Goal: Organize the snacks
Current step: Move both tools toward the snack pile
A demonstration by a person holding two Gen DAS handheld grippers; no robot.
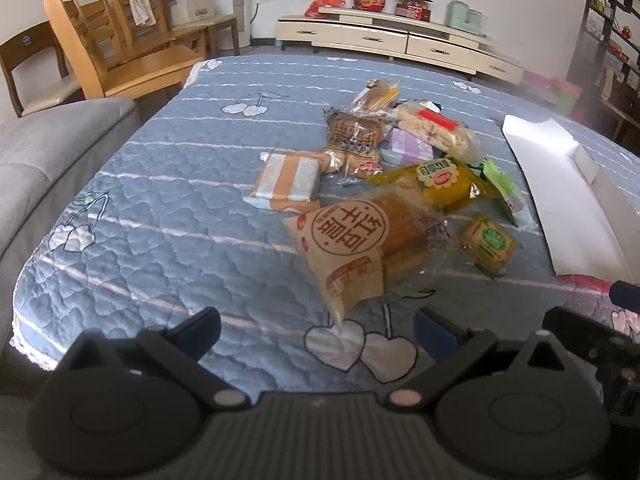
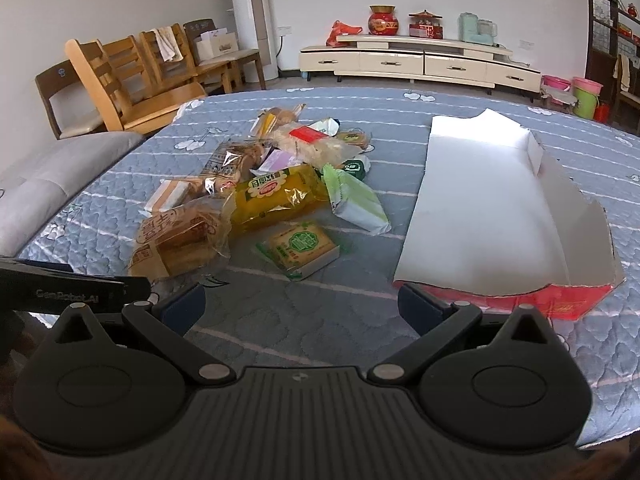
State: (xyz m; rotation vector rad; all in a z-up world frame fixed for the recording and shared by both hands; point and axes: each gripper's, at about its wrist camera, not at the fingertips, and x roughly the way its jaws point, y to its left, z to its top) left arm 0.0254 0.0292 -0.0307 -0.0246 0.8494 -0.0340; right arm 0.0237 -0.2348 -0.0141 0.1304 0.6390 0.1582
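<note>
Both tools, the left tool [image 1: 318, 322] and right tool [image 2: 300, 300], gape wide and empty. Snacks [image 2: 276, 196] lie heaped mid-bench [image 2: 320, 328], the open box [image 2: 488, 208] toward its right edge. Best pinch the nearest packet's crimped end.

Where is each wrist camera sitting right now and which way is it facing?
Left wrist: behind the open left gripper, low over the blue quilt, facing the snack pile, nearest the big bread packet; the white box runs off at right, as does a dark part of the other gripper.
Right wrist: behind the open right gripper, facing between the small green-label packet and the box; the left gripper's body intrudes at left.
Shared: pile, box, quilt, chairs, cabinet.
</note>
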